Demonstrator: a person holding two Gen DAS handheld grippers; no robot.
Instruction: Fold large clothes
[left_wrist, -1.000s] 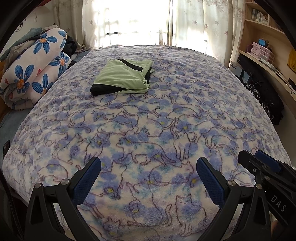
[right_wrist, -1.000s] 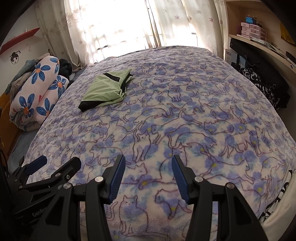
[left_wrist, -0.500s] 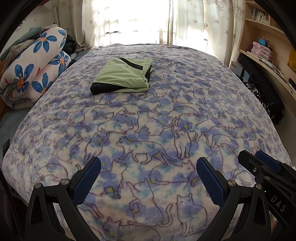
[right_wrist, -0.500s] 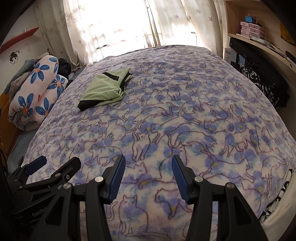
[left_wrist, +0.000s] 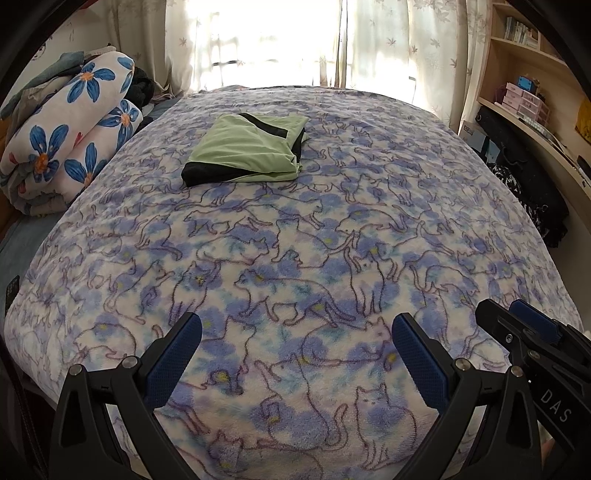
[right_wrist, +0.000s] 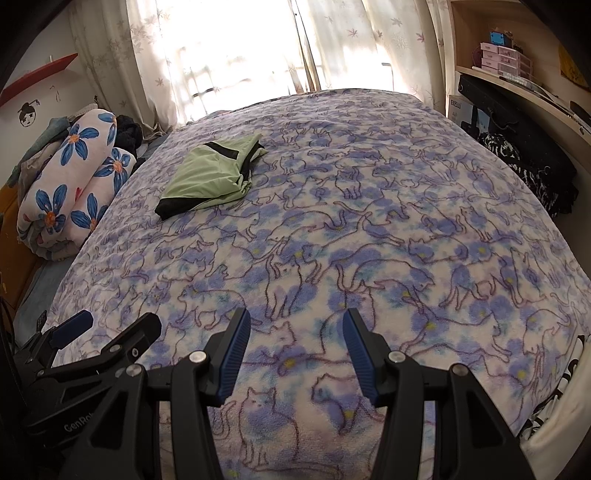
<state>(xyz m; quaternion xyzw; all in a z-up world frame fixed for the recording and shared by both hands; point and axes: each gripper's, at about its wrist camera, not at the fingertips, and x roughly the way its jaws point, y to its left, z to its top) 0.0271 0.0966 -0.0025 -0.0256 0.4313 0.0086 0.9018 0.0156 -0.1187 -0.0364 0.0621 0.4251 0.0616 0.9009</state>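
A light green garment with black trim (left_wrist: 245, 149) (right_wrist: 210, 171) lies folded into a neat rectangle on the far left part of the bed. Both grippers hover over the near end of the bed, well short of it. My left gripper (left_wrist: 295, 325) stands wide open with nothing between its blue pads. My right gripper (right_wrist: 295, 321) is open about half way, also empty. Each gripper shows at the edge of the other's view: the right gripper (left_wrist: 517, 321) at lower right, the left gripper (right_wrist: 110, 328) at lower left.
The bed carries a fleece blanket with blue cats (left_wrist: 314, 258) (right_wrist: 369, 240). A rolled flowered quilt (left_wrist: 66, 140) (right_wrist: 70, 184) lies along its left side. Curtains (left_wrist: 258, 40) hang behind. Wooden shelves and dark bags (right_wrist: 517, 122) stand on the right.
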